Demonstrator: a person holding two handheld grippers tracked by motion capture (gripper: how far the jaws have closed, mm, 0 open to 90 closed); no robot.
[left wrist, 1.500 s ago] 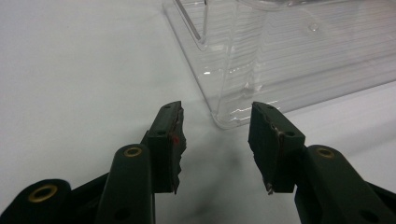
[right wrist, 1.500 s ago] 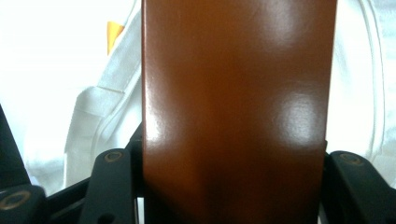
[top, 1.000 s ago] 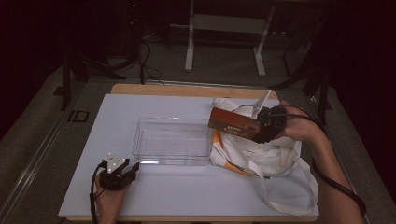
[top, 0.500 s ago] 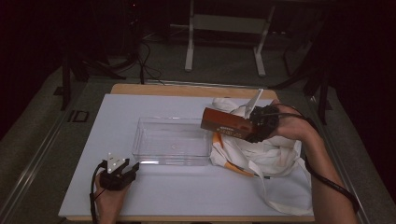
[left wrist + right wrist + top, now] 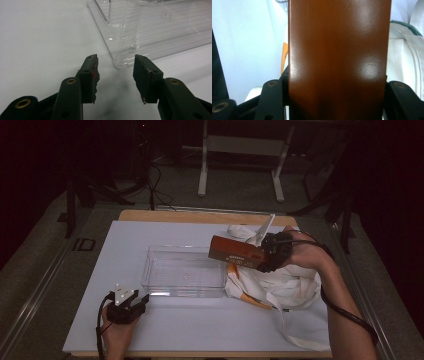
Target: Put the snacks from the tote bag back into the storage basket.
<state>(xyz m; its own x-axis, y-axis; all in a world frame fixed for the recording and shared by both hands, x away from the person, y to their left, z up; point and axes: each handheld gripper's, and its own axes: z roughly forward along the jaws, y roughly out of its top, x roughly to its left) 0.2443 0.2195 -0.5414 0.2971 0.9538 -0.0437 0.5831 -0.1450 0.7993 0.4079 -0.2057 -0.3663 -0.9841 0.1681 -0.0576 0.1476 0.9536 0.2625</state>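
- Two hand-held grippers: the right hand-held gripper (image 5: pixel 266 256) clamps a brown box (image 5: pixel 236 252) above the clear tray's (image 5: pixel 184 270) 3 o'clock edge, beside the white bag (image 5: pixel 285 282).
- The left hand-held gripper (image 5: pixel 140 301) rests on the bench (image 5: pixel 200 325), jaws apart, gripping nothing, at the tray's 7 o'clock corner.

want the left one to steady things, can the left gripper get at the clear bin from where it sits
Probably yes: the left gripper rests open on the table with the clear bin corner just ahead of its jaws, nothing between.

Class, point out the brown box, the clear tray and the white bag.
Brown box (image 5: pixel 236 251), high view, its long side.
Clear tray (image 5: pixel 150 268), high view, its left wall.
White bag (image 5: pixel 295 285), high view, its crumpled cloth.
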